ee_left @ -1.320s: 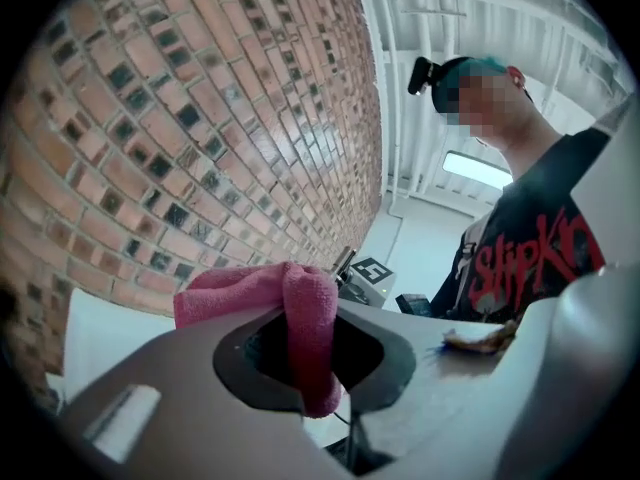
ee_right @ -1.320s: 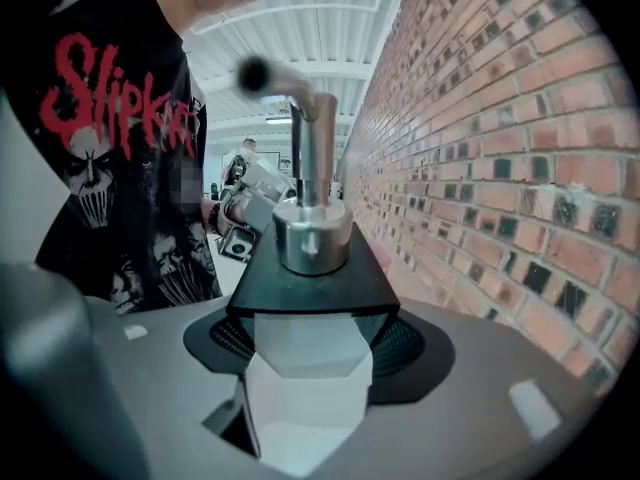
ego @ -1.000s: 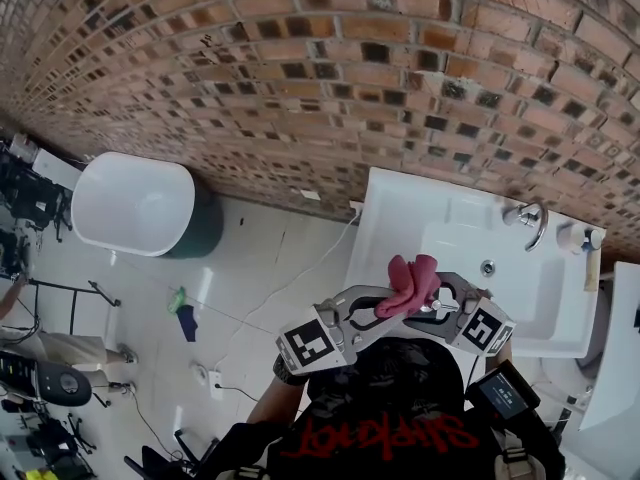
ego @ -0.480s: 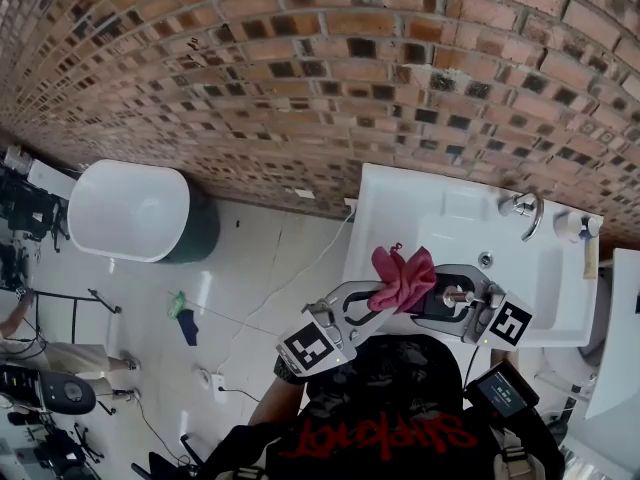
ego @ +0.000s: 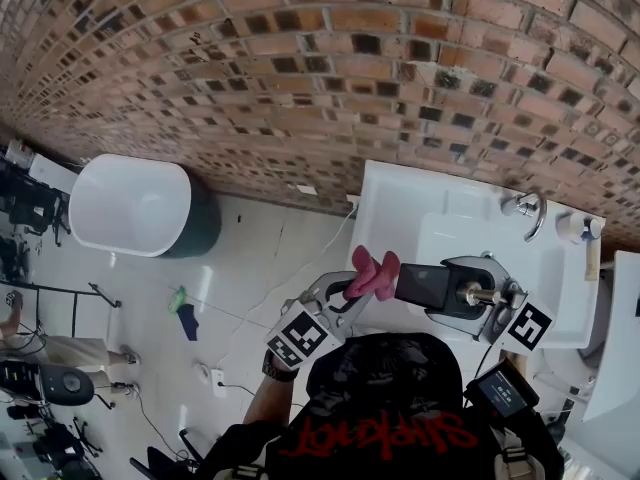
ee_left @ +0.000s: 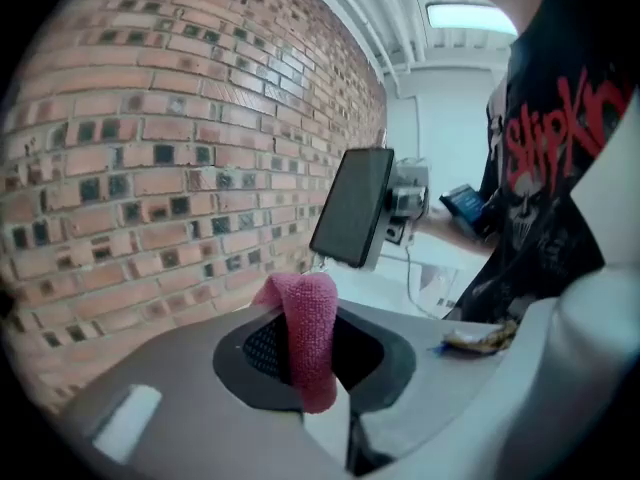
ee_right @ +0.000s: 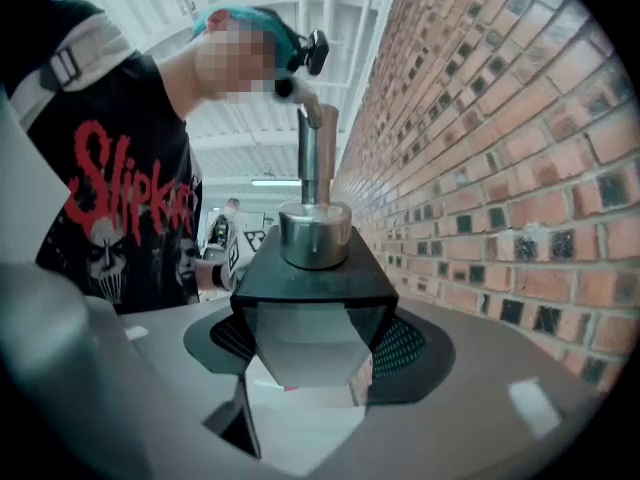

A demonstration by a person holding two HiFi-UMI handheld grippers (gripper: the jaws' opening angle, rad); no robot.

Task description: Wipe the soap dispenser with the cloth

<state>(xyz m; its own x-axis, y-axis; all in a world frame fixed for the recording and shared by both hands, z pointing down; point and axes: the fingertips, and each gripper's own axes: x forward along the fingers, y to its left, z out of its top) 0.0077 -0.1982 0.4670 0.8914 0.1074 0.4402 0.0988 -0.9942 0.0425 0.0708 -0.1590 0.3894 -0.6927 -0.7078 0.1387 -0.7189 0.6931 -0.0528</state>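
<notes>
My left gripper (ego: 360, 293) is shut on a pink cloth (ego: 370, 272), which sticks up in a fold between the jaws (ee_left: 305, 336). My right gripper (ego: 442, 292) is shut on the soap dispenser (ego: 424, 286), a dark square-sided bottle with a metal collar and pump (ego: 482, 294). In the right gripper view the dispenser (ee_right: 310, 298) stands upright in the jaws, its spout (ee_right: 316, 118) on top. The cloth sits just left of the dispenser in the head view. From the left gripper view the dispenser (ee_left: 354, 208) is a little way beyond the cloth, with a gap between them.
Both grippers hang in front of a white sink (ego: 396, 208) with a chrome tap (ego: 528, 214) against a brick wall (ego: 300, 68). A white-lidded bin (ego: 130, 206) stands to the left on the pale floor, with cables and gear along the left edge.
The cloth was draped against the dispenser; my left gripper has since drawn it left and down, while my right gripper carried the dispenser right, so the two now sit side by side.
</notes>
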